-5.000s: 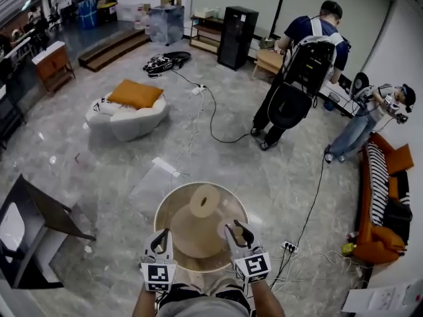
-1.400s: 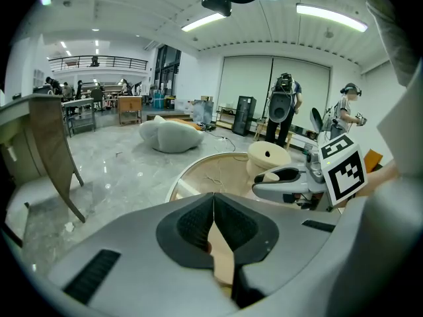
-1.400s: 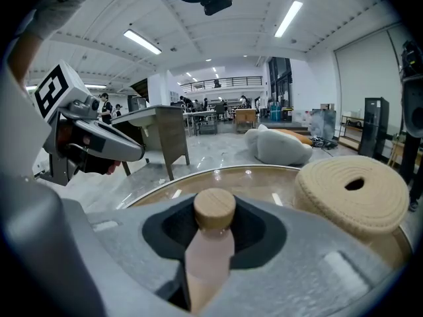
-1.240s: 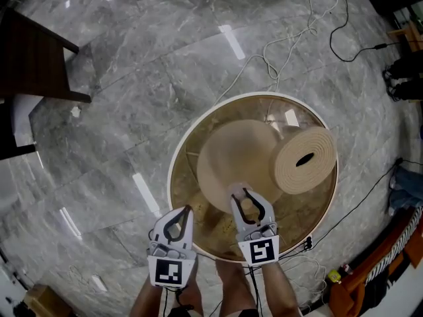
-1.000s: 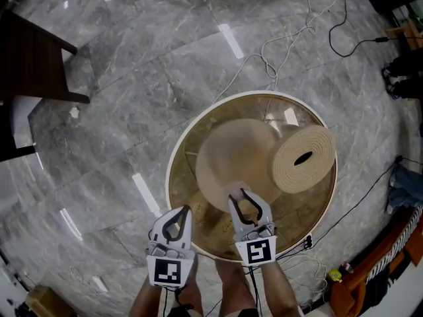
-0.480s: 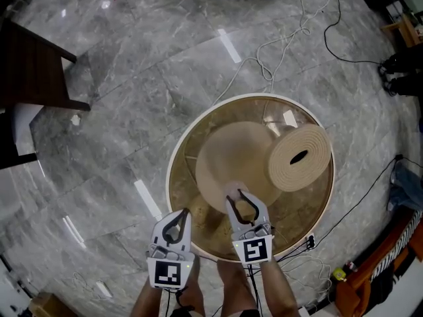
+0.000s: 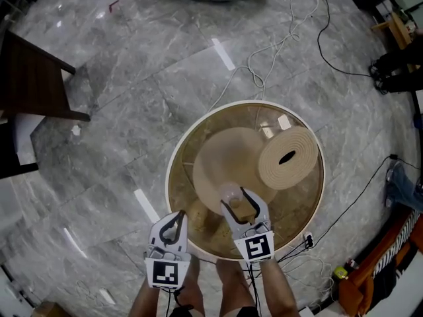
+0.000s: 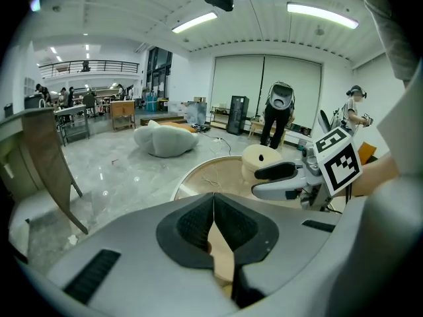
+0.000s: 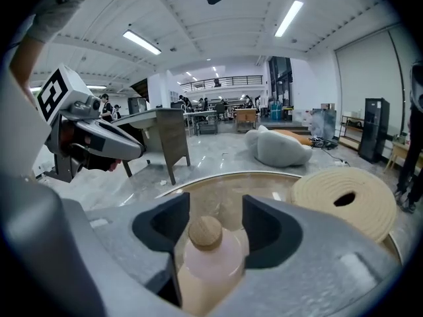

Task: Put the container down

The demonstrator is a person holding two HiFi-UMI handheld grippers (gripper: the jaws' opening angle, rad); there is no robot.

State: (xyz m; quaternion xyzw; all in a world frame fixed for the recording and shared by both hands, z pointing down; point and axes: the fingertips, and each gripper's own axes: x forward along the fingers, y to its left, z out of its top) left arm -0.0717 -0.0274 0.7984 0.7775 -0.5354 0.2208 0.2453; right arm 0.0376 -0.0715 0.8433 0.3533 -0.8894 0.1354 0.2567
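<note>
Right tool [image 7: 238,200]: jaws opening, pads standing off a pink bottle [image 9: 210,253] with a wooden stopper, which stands upright between them. The bottle is over the near part of the round glass tabletop [image 7: 168,177], with a coiled beige ring [image 7: 274,167] farther back on the right. Left tool [image 8: 213,203]: jaws pressed together, nothing between them, held beside the tabletop's near edge.

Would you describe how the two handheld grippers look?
The left gripper and right gripper are pale grey with black-lined jaws, each carrying a cube of black-and-white square markers. The forearms are bare. The right jaws are opening, a pink bottle between them.
</note>
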